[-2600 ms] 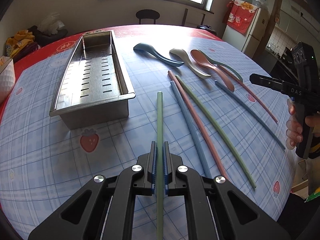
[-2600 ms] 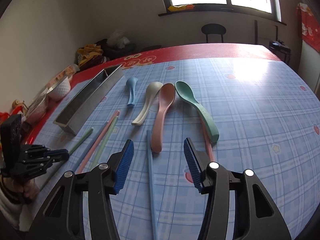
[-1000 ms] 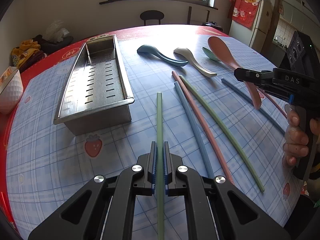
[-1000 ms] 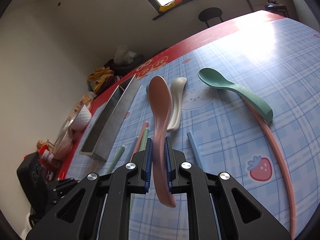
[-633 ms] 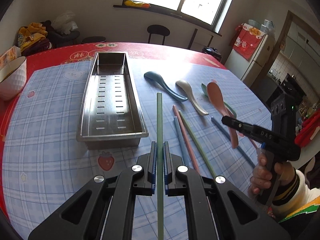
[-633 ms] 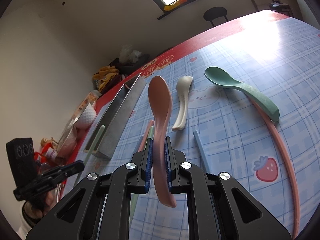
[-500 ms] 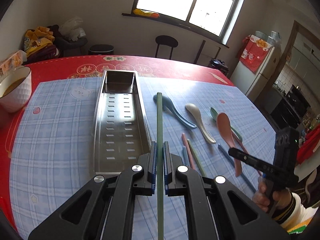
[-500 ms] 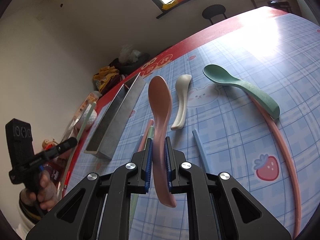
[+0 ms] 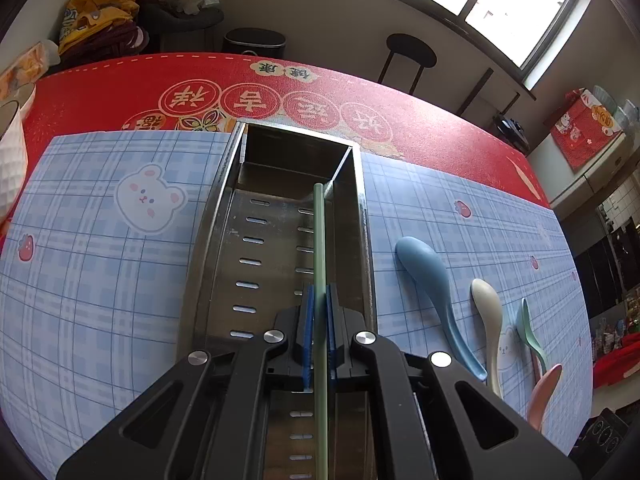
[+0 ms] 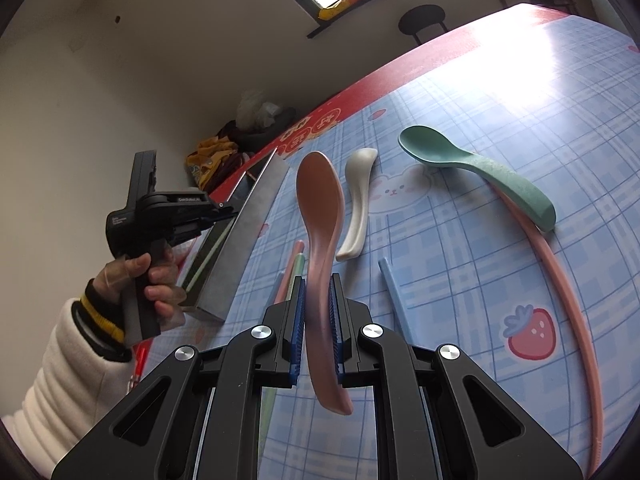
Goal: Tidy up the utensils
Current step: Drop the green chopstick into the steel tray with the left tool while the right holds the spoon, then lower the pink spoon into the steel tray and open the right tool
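Observation:
My left gripper is shut on a green chopstick and holds it lengthwise over the steel slotted tray; the stick's far tip lies near the tray's far right corner. My right gripper is shut on a pink spoon, held above the table with its bowl pointing away. In the right wrist view the left gripper hovers above the tray. On the cloth lie a blue spoon, a cream spoon, a green spoon and loose chopsticks.
A white bowl stands at the table's left edge. A person's hand and white sleeve hold the left gripper. Behind the red-bordered table are a black stool, a bin and piled clothes under the window.
My left gripper carried the green chopstick from the cloth in front of the tray to above the tray's inside. The right gripper stayed nearly still, holding the pink spoon.

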